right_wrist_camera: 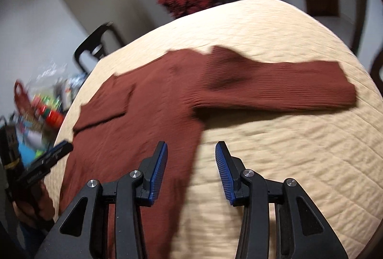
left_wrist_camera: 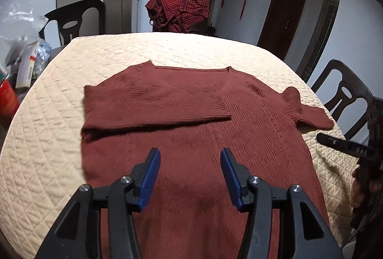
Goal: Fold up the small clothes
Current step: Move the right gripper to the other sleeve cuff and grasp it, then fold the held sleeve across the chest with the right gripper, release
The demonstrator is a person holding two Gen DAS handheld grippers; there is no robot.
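A rust-brown knit sweater (left_wrist_camera: 191, 129) lies flat on the cream quilted table cover (left_wrist_camera: 59, 139). Its left sleeve (left_wrist_camera: 153, 101) is folded across the chest. Its right sleeve (right_wrist_camera: 275, 89) stretches out flat to the right. My left gripper (left_wrist_camera: 190, 156) is open and empty, held above the sweater's lower body. My right gripper (right_wrist_camera: 191, 151) is open and empty, above the sweater's right side edge (right_wrist_camera: 191, 151), below the outstretched sleeve. The right gripper also shows at the right edge of the left wrist view (left_wrist_camera: 335, 141), and the left gripper at the left edge of the right wrist view (right_wrist_camera: 55, 151).
Dark chairs stand around the table: back left (left_wrist_camera: 74, 19), right (left_wrist_camera: 344, 93). A red checked cloth (left_wrist_camera: 182, 10) hangs over a chair at the back. Bags, boxes and bottles (left_wrist_camera: 26, 60) crowd the left side beyond the table edge.
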